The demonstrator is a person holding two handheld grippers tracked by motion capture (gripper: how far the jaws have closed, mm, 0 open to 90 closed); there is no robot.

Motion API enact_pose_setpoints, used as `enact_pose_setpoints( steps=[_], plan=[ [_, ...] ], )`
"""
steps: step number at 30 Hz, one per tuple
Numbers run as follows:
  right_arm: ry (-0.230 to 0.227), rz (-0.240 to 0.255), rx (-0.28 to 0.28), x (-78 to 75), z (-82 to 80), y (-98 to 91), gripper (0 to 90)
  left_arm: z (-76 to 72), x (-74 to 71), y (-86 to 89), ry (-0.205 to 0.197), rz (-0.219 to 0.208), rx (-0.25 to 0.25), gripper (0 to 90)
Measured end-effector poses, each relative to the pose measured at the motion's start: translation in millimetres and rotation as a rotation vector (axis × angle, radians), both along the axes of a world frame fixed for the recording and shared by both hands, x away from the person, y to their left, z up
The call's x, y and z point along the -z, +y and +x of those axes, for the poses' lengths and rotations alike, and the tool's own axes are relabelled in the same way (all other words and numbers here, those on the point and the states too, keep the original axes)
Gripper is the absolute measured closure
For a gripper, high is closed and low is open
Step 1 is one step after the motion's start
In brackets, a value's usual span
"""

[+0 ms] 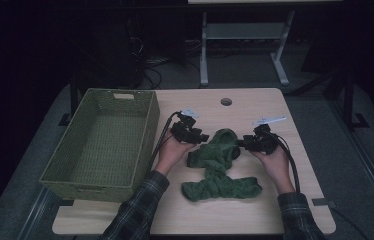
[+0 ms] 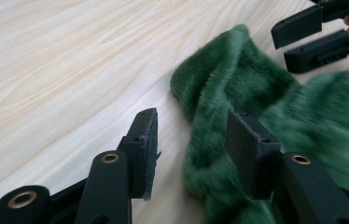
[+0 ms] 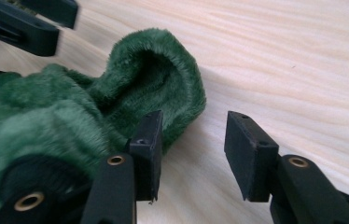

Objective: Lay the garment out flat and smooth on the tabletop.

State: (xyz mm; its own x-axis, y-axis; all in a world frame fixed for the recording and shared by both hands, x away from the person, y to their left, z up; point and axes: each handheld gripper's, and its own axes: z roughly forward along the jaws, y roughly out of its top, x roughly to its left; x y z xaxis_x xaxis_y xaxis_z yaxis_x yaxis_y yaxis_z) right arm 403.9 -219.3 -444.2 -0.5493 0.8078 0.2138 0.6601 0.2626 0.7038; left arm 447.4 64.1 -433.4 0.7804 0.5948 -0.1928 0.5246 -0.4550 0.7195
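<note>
A rumpled green plush cloth (image 1: 220,170) lies on the light wooden table (image 1: 255,110), between my two hands. My left gripper (image 1: 202,137) sits at the cloth's upper left, pointing right, its jaws apart. In the left gripper view the left gripper (image 2: 191,140) is open, with the cloth's (image 2: 256,88) edge lying loose by its right jaw and no pad pressing it. My right gripper (image 1: 240,143) faces it from the cloth's right side. In the right gripper view the right gripper (image 3: 193,149) is open over bare wood, the cloth (image 3: 149,70) just behind its left jaw.
A green woven basket (image 1: 147,125) stands on the table's left side, nothing visible inside it. A round cable hole (image 1: 226,101) sits near the table's far edge. Cables trail from both grippers. A desk frame (image 1: 204,50) stands on the floor beyond.
</note>
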Motion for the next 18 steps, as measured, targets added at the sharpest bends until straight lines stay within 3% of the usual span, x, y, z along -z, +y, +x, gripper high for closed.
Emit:
enact_pose_setpoints(
  steps=[5,8,14,18],
  plan=[
    [0.008,0.012,-0.008,6.8,4.2,6.2,55.5,9.1,16.0,-8.7,0.047,-0.009,0.046,52.3],
    [0.03,0.01,-0.018,10.0,4.4,8.9,54.9,6.3,22.0,-14.1,0.056,0.046,0.089,53.2],
    [0.073,0.008,-0.033,15.4,1.2,13.2,55.5,-0.2,27.6,-15.1,0.068,0.108,0.108,61.1],
    [0.076,-0.002,-0.063,17.9,1.5,17.8,65.0,-2.6,27.8,-13.5,0.078,0.12,0.115,68.7]
  ],
)
